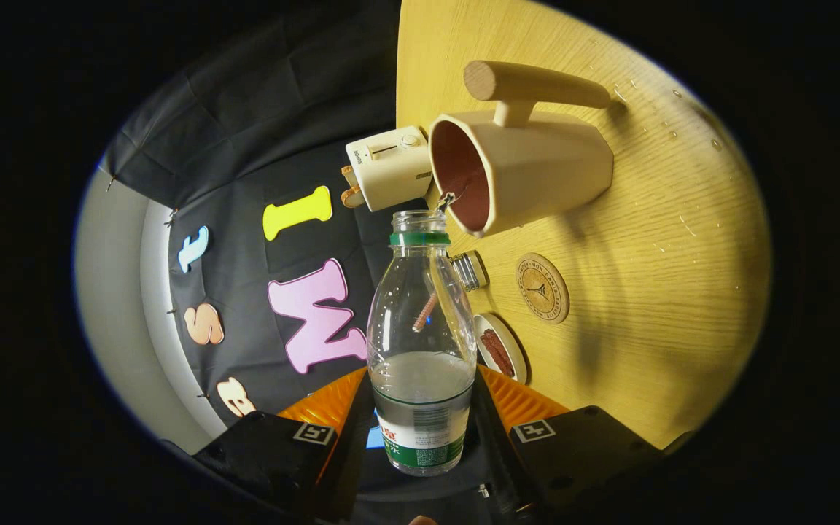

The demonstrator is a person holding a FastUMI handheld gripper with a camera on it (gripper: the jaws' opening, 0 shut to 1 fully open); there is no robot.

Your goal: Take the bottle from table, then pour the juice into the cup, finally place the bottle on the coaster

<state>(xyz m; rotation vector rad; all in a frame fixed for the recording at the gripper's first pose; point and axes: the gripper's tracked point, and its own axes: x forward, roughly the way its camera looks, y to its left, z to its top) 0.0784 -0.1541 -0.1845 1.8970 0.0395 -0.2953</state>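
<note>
My gripper (pixel 424 399) is shut on a clear plastic bottle (pixel 420 321) with a green neck ring and a green and white label. The orange fingers (pixel 327 402) press on its lower body from both sides. The bottle is uncapped and about a third full of clear liquid. It is tipped over relative to the wooden table (pixel 653 240). Its mouth sits at the rim of a beige cup (pixel 537 171) that has a wooden handle and a dark red inside. A thin stream runs from the mouth into the cup. A round wooden coaster (pixel 542 288) lies on the table beside the cup, bare.
A small ribbed cap (pixel 469 270) lies near the bottle's shoulder. A little white dish (pixel 500 348) with a reddish-brown piece in it sits close to one finger. A white toaster-like box (pixel 389 166) stands behind the cup at the table's edge. Water drops dot the table.
</note>
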